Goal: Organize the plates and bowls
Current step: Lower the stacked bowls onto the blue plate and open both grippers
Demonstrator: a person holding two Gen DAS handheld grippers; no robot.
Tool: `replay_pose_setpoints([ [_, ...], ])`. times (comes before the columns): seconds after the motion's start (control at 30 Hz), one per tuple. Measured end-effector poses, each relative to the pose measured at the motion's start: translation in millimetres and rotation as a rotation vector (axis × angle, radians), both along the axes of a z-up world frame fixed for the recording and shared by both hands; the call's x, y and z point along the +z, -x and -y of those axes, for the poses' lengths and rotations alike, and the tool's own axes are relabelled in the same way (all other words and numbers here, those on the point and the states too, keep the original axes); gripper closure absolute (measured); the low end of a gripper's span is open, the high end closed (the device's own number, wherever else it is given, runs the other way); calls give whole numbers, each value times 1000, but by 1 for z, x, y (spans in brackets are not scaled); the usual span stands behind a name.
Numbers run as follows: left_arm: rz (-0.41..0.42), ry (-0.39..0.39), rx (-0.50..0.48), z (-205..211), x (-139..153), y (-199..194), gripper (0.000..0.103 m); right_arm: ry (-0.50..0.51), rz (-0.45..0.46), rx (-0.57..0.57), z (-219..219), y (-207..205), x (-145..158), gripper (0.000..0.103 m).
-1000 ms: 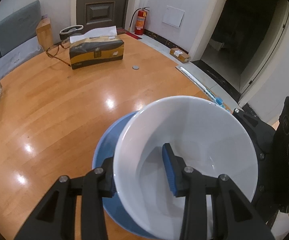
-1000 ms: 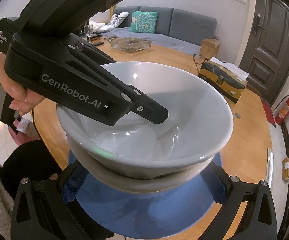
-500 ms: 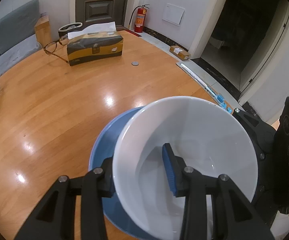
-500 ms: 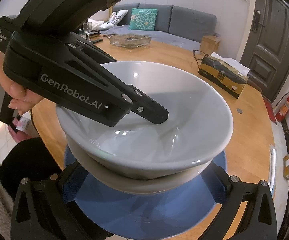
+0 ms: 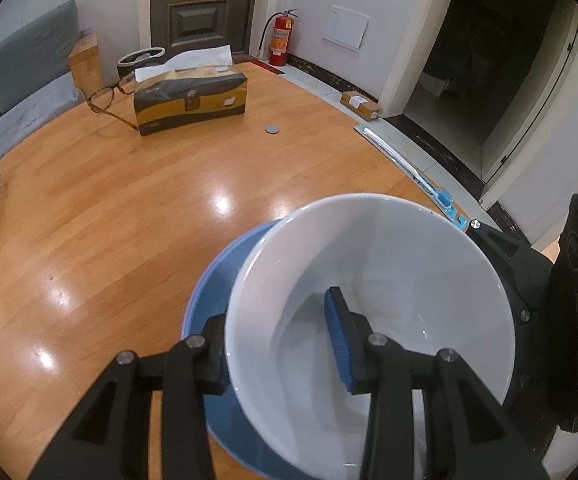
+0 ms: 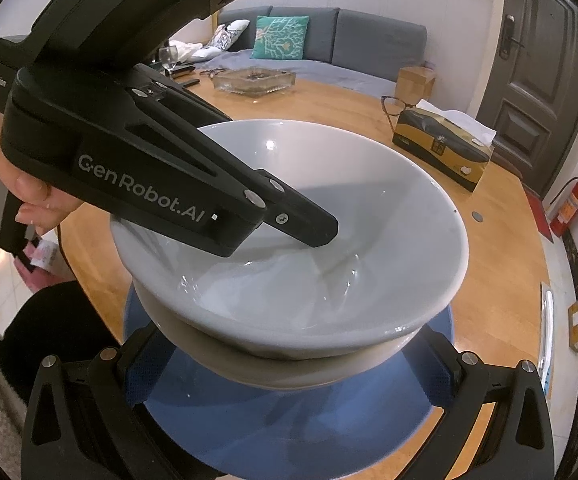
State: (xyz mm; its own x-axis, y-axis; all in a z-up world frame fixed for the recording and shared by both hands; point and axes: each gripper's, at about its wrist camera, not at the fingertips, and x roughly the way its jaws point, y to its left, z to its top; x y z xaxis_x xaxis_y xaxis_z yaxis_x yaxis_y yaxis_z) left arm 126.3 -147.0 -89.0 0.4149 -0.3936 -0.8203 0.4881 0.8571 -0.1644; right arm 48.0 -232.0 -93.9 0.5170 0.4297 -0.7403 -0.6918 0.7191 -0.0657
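While I hold steady, my left gripper pinches the wall of the upper white bowl, one finger inside, one outside. That bowl nests in a second white bowl, which sits on the blue plate near the wooden table's edge. My right gripper stands wide around the plate; whether its pads touch the rim I cannot tell. Beyond the plate lies a tissue box.
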Motion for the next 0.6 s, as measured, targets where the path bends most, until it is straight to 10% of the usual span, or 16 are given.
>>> replay_pose_setpoints([
  [0.6,16,-36,-8,4,0,-2,62,-39,-21,-20,0,-2,-3,2],
])
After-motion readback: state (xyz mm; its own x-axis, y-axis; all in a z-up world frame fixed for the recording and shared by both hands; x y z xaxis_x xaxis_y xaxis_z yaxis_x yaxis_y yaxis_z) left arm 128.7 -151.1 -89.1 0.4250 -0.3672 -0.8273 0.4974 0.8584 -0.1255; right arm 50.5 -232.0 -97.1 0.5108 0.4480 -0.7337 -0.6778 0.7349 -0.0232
